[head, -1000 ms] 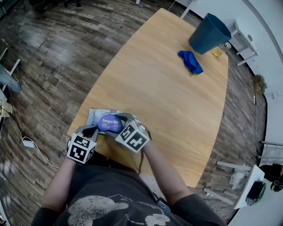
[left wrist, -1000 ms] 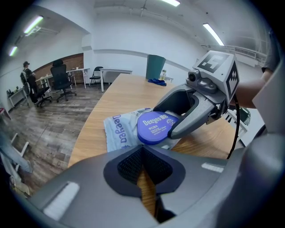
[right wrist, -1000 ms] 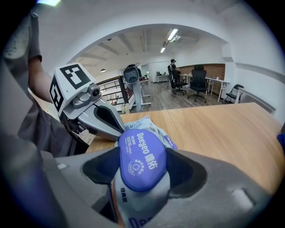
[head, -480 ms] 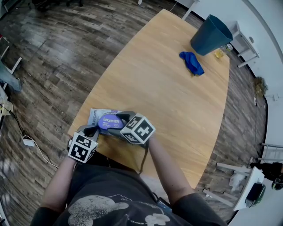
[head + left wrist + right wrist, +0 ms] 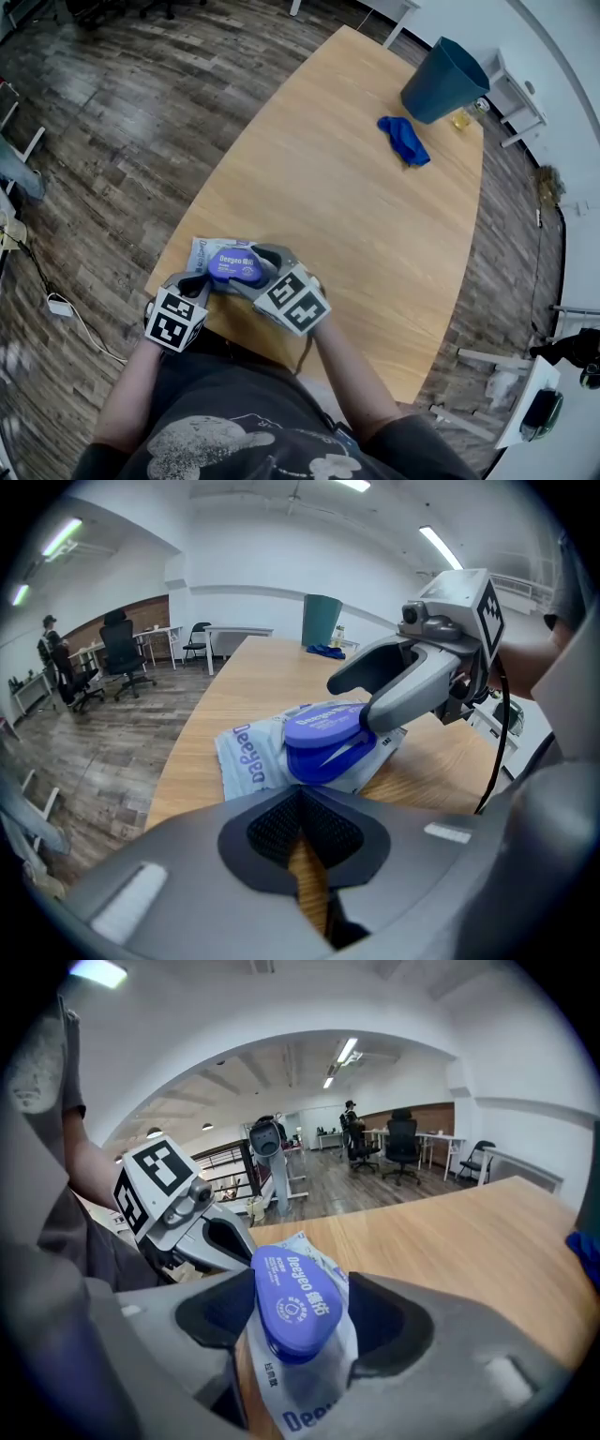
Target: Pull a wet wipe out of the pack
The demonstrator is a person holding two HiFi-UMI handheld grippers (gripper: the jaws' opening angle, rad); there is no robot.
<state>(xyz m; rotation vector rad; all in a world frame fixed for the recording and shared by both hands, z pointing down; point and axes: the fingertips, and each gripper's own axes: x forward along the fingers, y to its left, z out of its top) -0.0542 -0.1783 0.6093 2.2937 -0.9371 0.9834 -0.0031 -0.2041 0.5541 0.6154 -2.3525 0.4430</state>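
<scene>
Wooden tabletop [image 5: 375, 216] carries the pack [image 5: 203, 251] flat at its near edge, right in front of you, so both hands reach it without stretching. Your right gripper [image 5: 298, 1307] has its jaws closed on the blue lid [image 5: 234, 264] from both sides, with the lid tipped up off its base, presumably to bare the opening where a wipe would show. Your left gripper [image 5: 302, 827], jaws together and empty, sits just beside the pack's near end, probably to steady it.

Pale-blue pack [image 5: 246, 761] w/ purple lid [image 5: 323, 728]
</scene>
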